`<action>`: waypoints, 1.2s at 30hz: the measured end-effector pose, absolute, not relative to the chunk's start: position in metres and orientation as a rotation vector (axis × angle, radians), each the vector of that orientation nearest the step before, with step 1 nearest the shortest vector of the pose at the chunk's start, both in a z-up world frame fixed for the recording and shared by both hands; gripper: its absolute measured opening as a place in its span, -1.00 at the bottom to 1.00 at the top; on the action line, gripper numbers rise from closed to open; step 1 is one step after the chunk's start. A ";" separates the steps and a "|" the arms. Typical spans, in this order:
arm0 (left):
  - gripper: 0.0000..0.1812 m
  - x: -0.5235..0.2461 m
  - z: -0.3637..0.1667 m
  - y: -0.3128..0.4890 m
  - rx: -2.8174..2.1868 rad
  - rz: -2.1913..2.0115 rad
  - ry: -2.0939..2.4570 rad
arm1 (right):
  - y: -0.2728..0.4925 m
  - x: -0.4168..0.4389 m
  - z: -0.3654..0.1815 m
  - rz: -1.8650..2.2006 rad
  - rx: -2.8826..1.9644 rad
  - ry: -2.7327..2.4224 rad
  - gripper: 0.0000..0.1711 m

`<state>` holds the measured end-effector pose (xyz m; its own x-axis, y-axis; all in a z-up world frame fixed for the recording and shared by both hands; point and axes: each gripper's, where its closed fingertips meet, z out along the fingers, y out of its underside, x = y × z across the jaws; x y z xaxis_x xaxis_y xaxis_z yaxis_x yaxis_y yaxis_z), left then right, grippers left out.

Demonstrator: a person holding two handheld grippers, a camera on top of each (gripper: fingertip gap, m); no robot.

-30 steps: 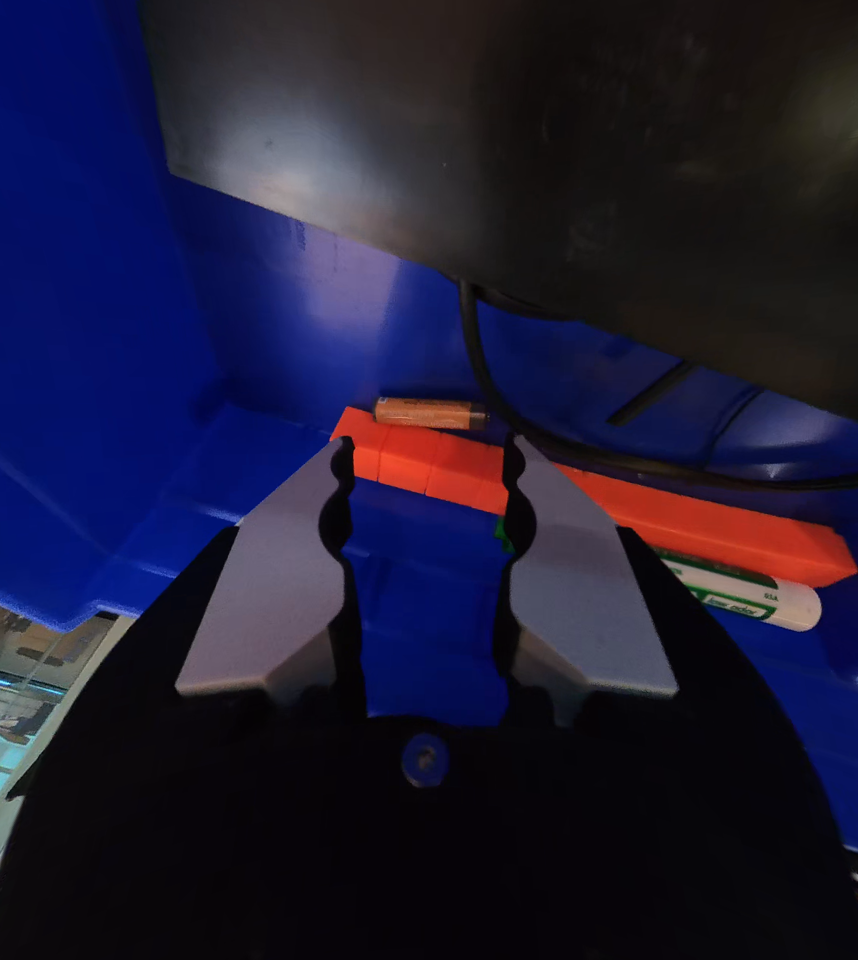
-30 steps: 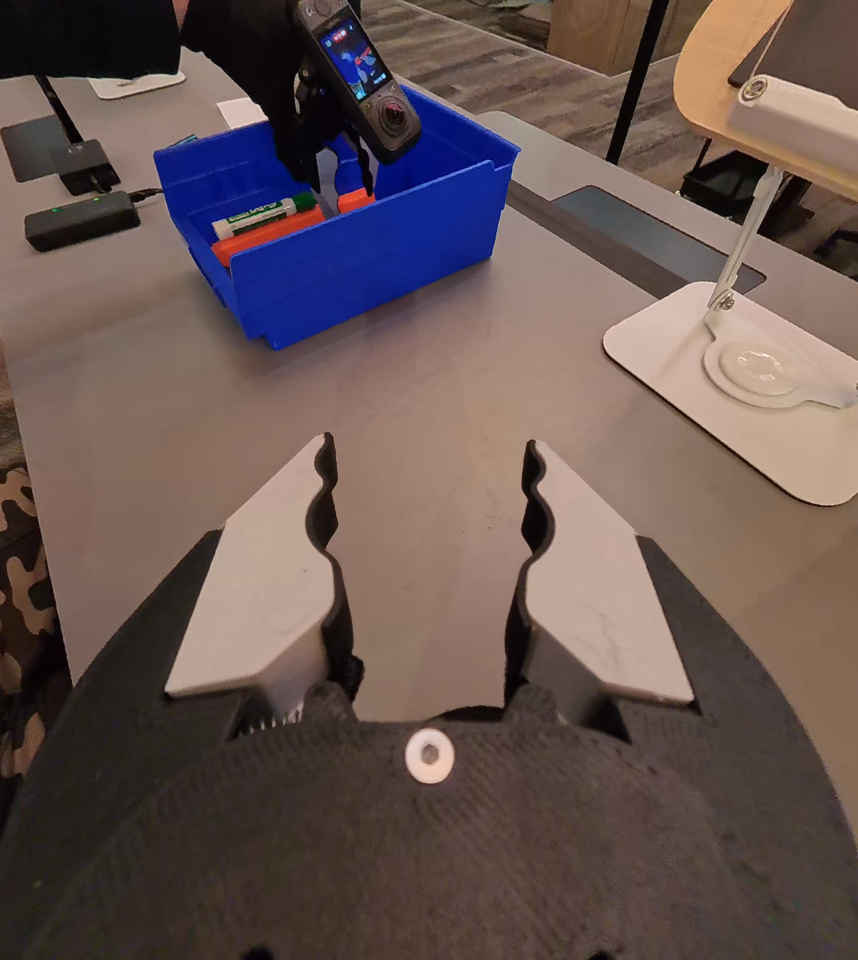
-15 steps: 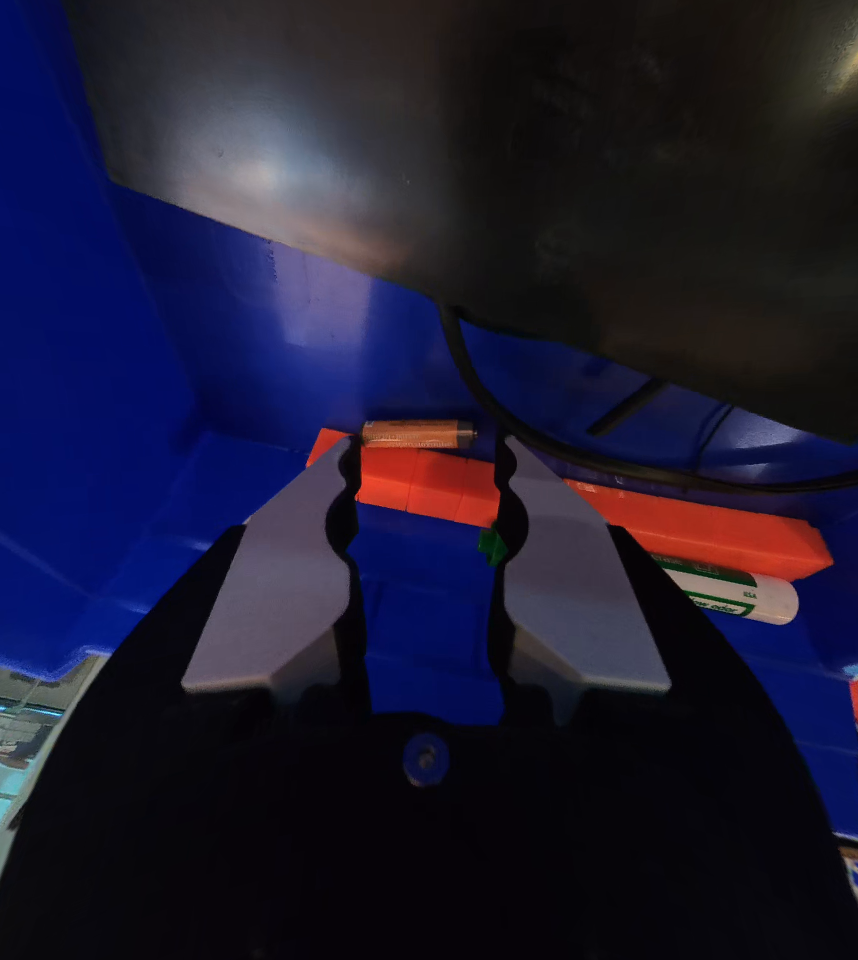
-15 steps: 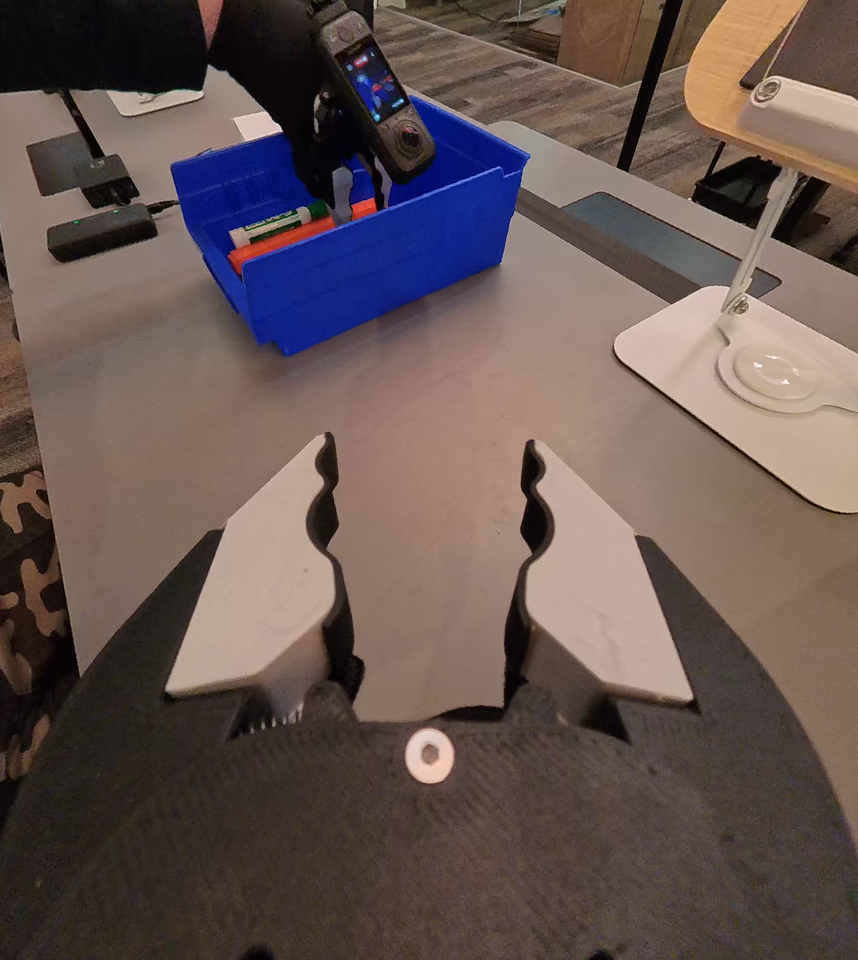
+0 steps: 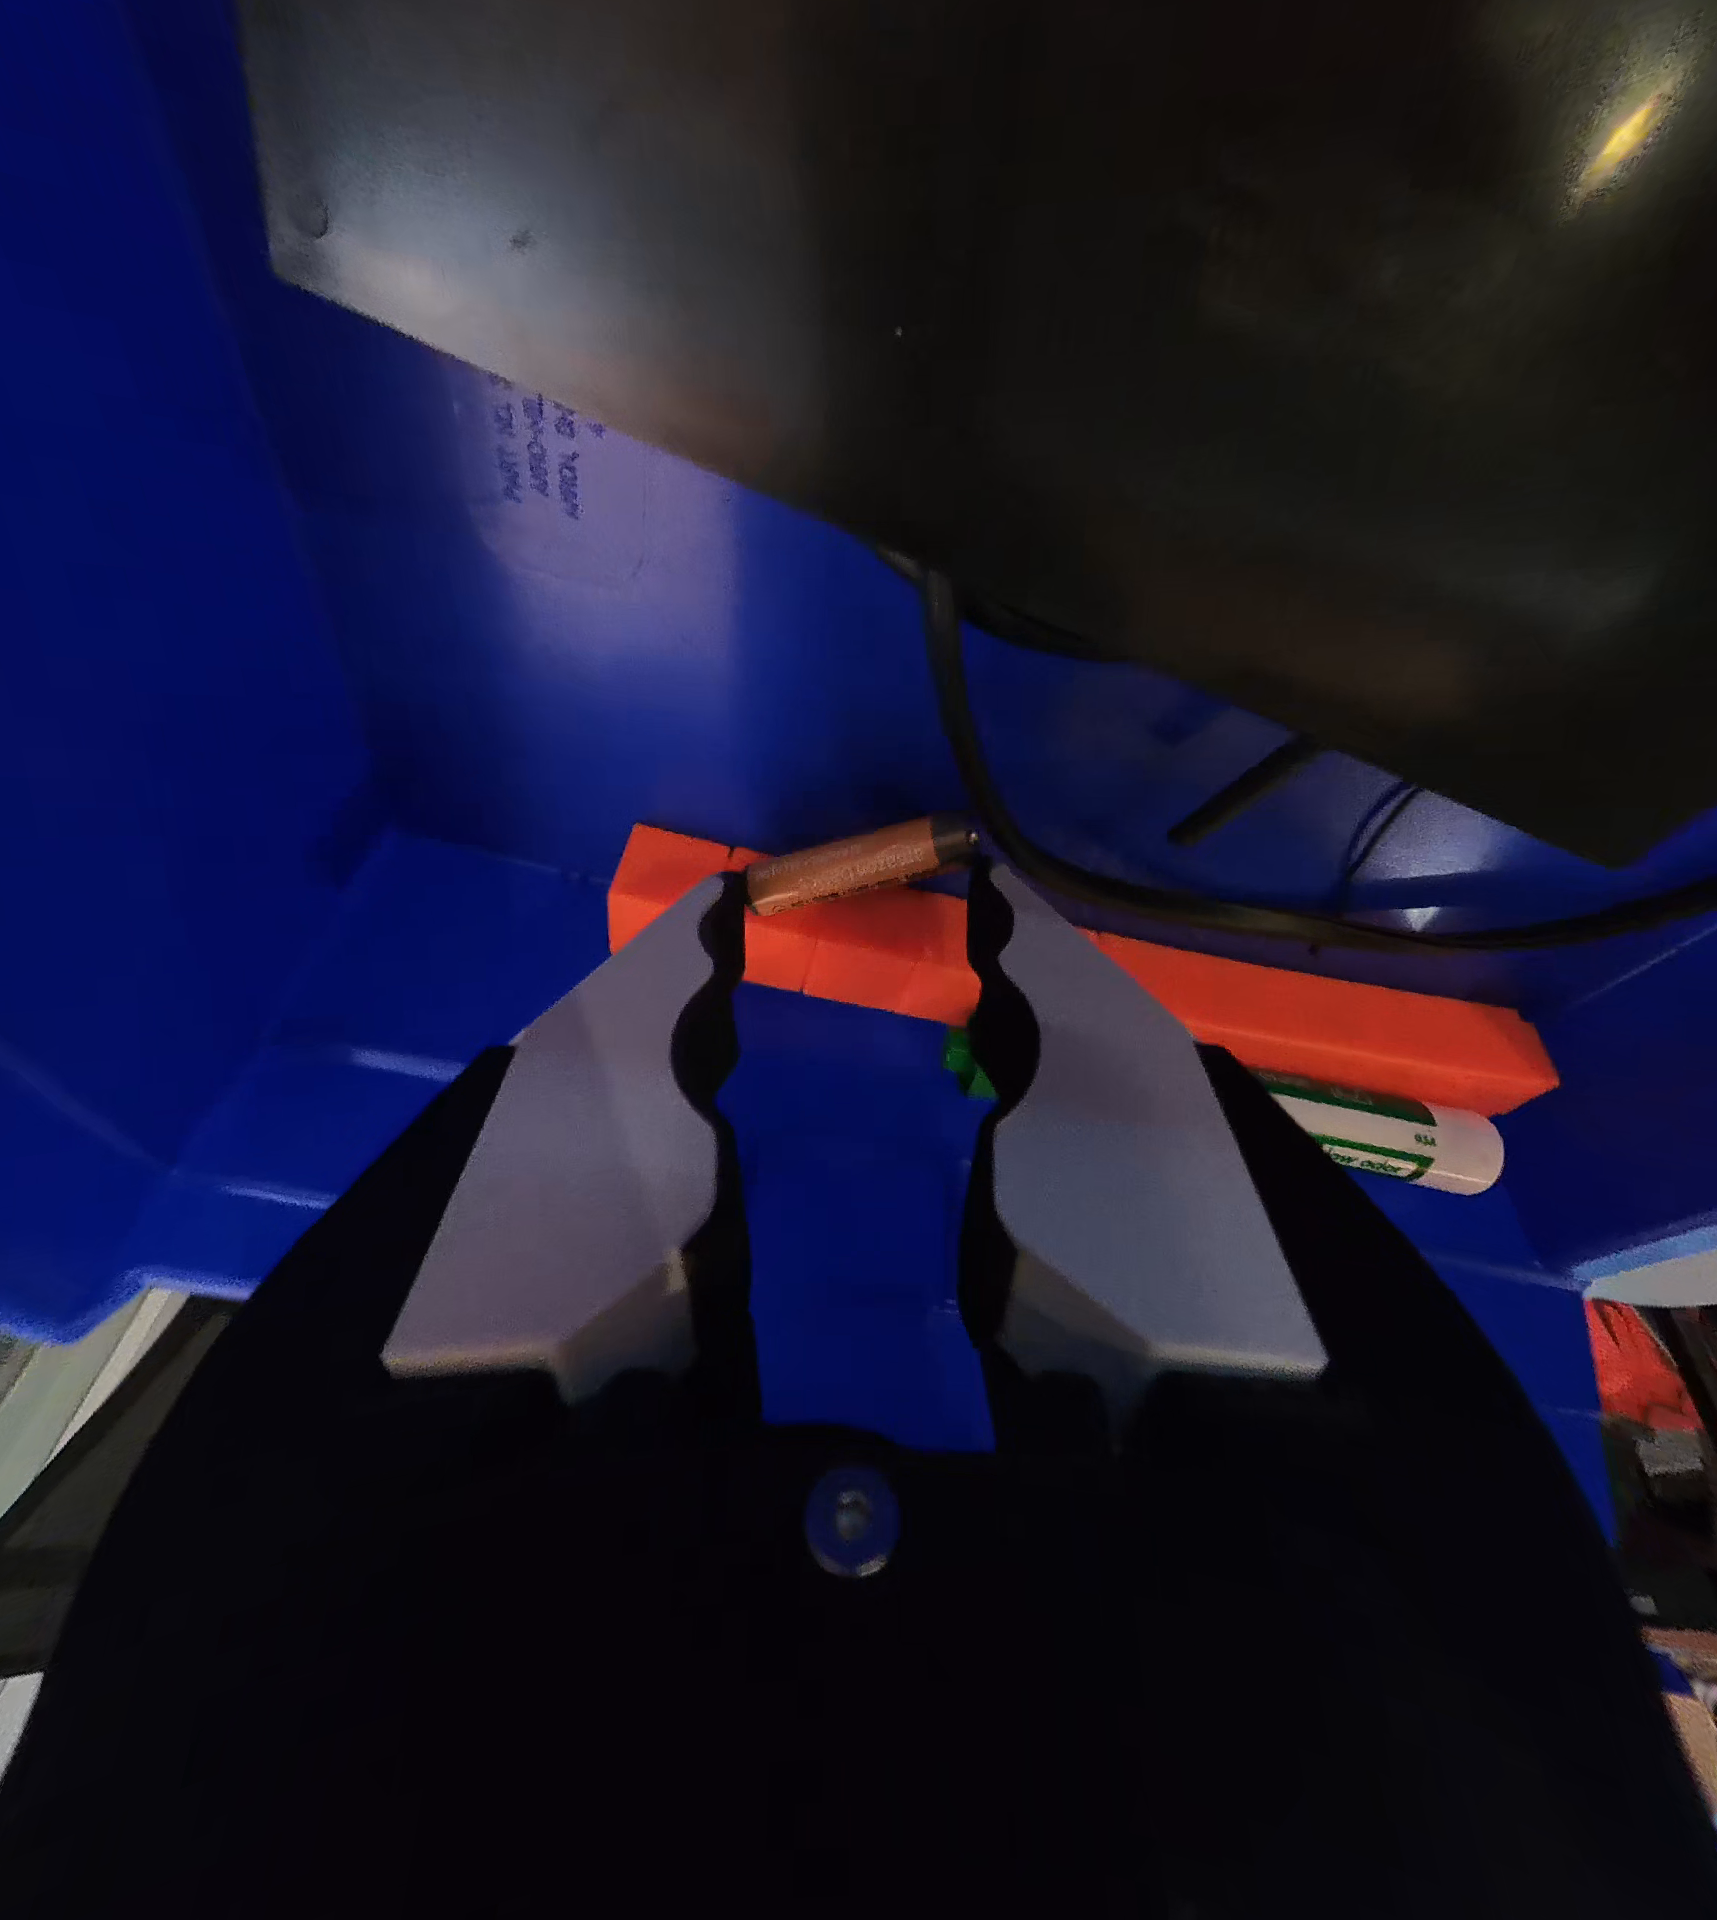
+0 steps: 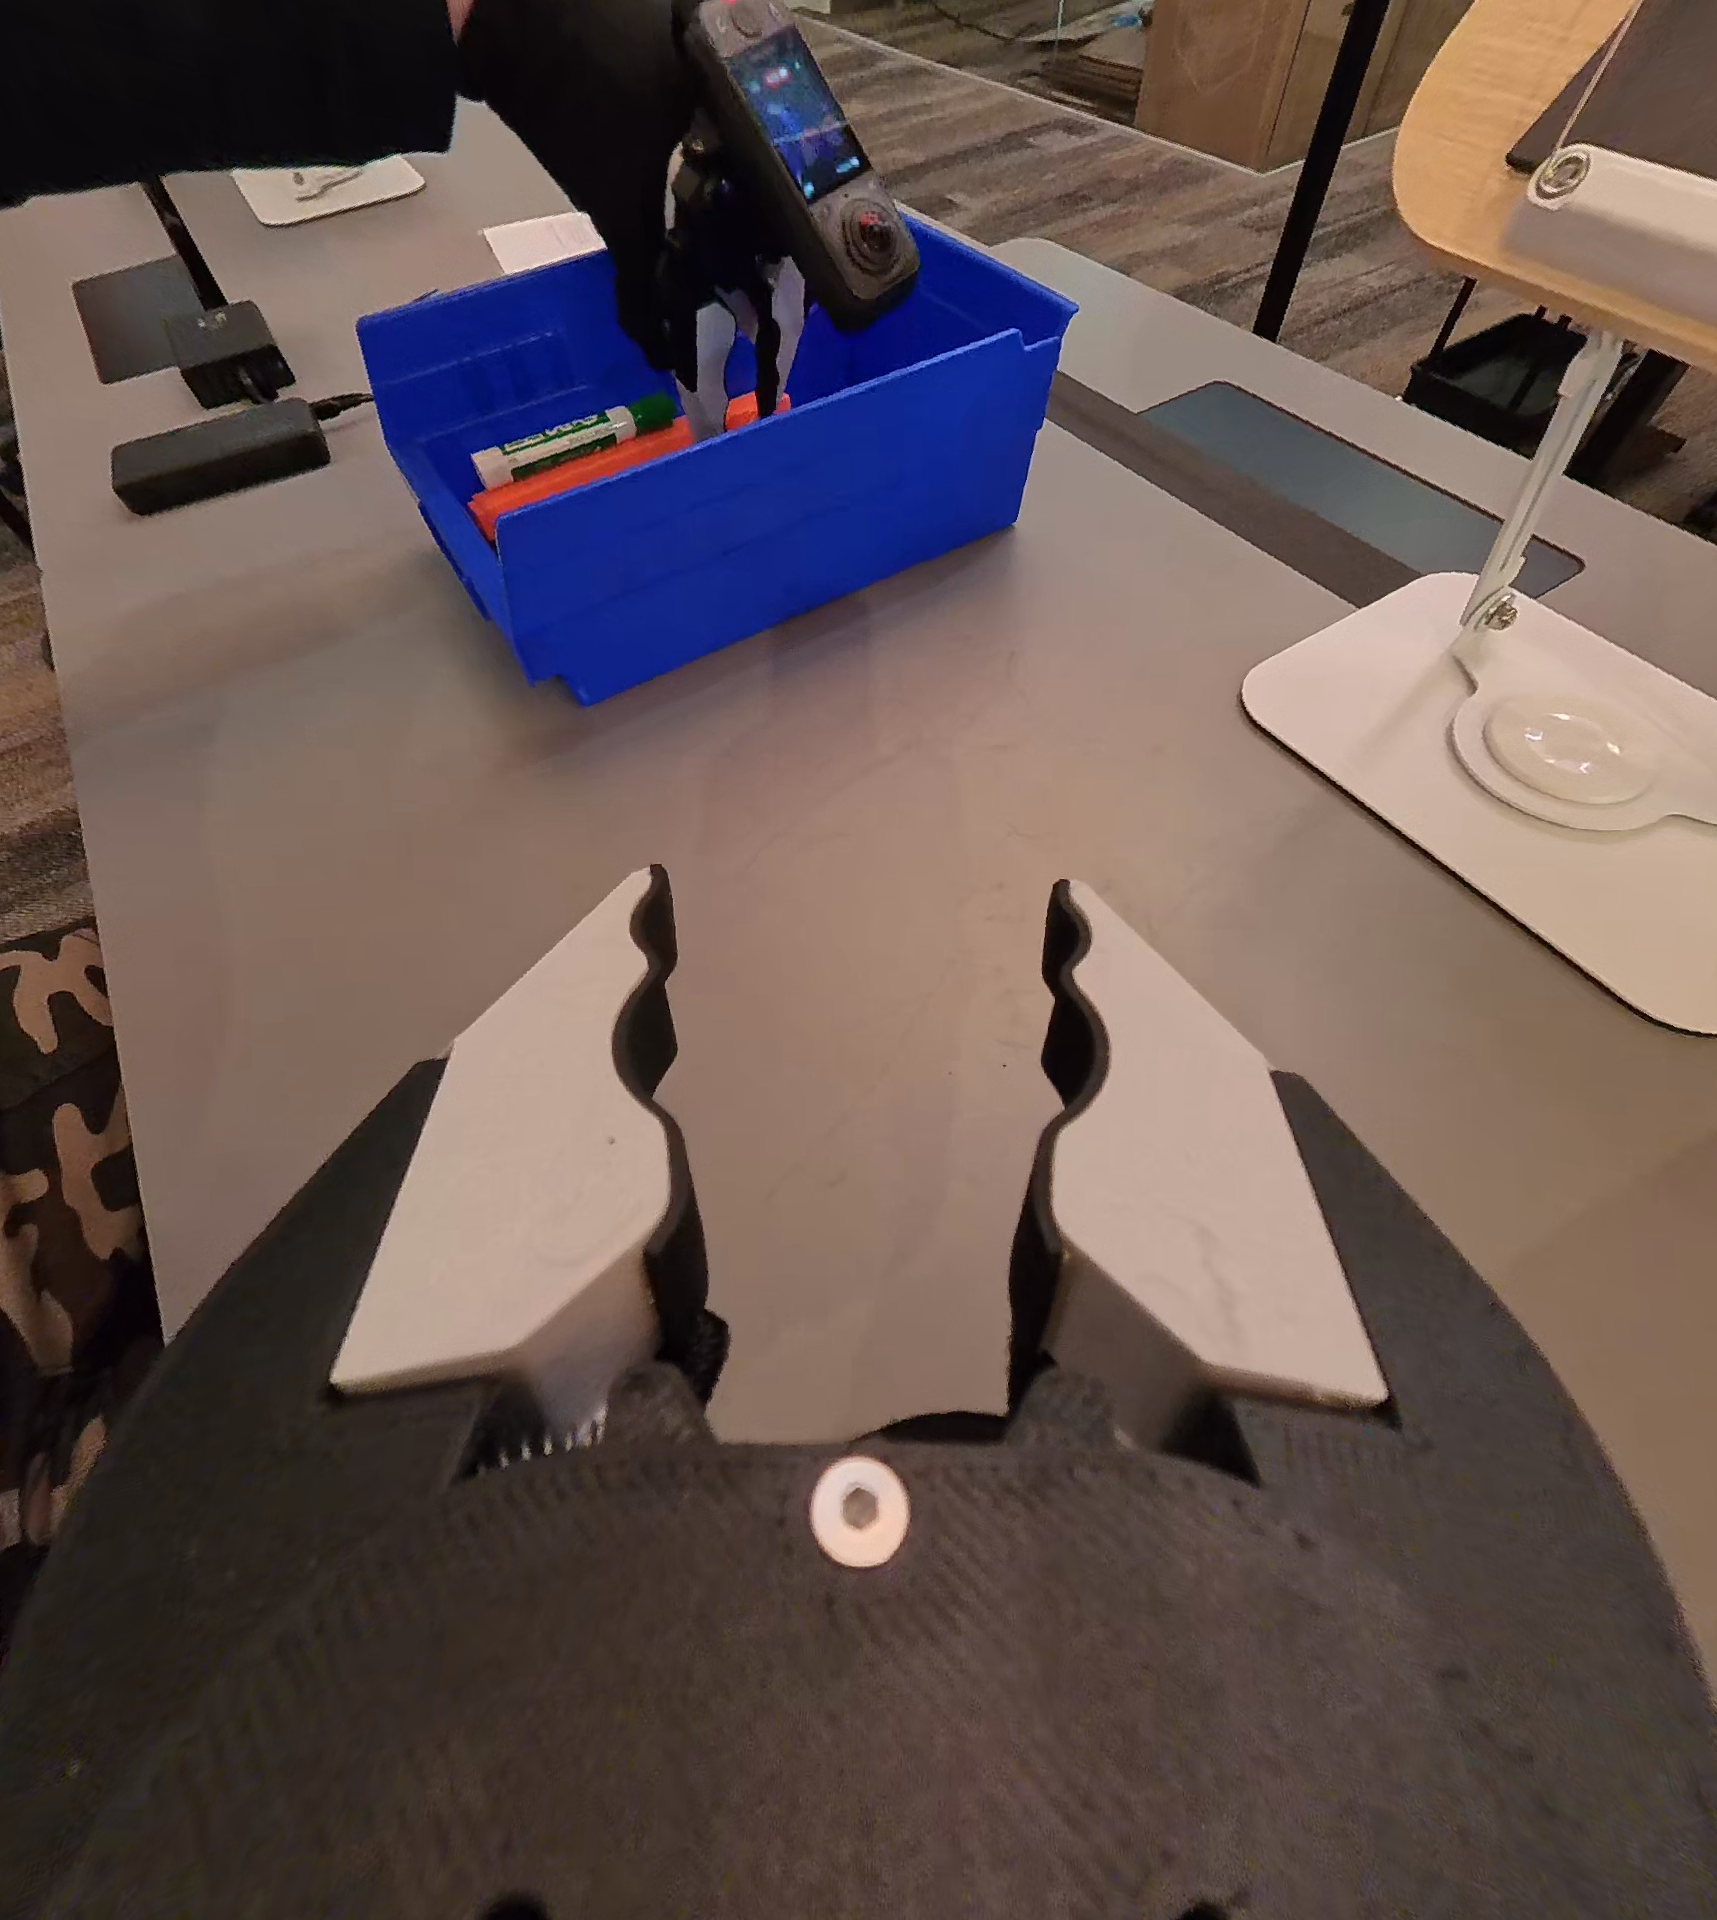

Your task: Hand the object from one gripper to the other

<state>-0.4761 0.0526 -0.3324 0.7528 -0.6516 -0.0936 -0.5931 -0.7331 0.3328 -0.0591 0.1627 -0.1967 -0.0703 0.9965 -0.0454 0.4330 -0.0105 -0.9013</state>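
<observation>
The battery [image 5: 856, 862] lies just ahead of the left gripper [image 5: 849, 883], tilted, one end propped on the orange block [image 5: 1145, 997] and the other toward the back wall of the blue bin [image 5: 158, 727]. The gripper's fingers stand apart with their tips on either side of the battery's length, clamped on nothing yet; it is probably aimed this way so the jaws can close across the battery's ends, though whether a tip already touches it cannot be told. Behind the right finger lies a white marker with a green cap [image 5: 1394, 1148], alongside the orange block, and a black cable [image 5: 958, 727] curves down just past the battery, close enough to risk being snagged. Compared with a second ago, the left gripper has pushed deeper into the bin, its jaws have narrowed slightly, and the battery, which lay level behind the block, now sits cocked up on it. The right gripper [image 6: 859, 894], jaws wide apart and empty, hovers over the grey table [image 6: 833, 748], well back from the bin, evidently waiting to receive; it has drawn a little nearer.
</observation>
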 end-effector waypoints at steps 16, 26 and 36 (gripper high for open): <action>-1.00 -0.458 -0.273 0.084 3.131 -0.588 -1.048 | 0.151 -0.077 -0.190 1.057 -1.457 -1.623 -0.17; -0.60 -0.469 -0.320 0.066 2.904 -0.527 -1.073 | 0.142 -0.087 -0.190 1.050 -1.451 -1.657 -0.18; -0.48 -0.481 -0.332 0.075 2.616 -0.543 -1.379 | 0.147 -0.086 -0.199 1.066 -1.475 -1.652 -0.18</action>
<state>-0.4811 0.0750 -0.3318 0.5162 -0.8188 -0.2513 -0.7702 -0.5721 0.2820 -0.0862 0.1467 -0.1988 -0.1356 0.9901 -0.0374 0.4419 0.0266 -0.8967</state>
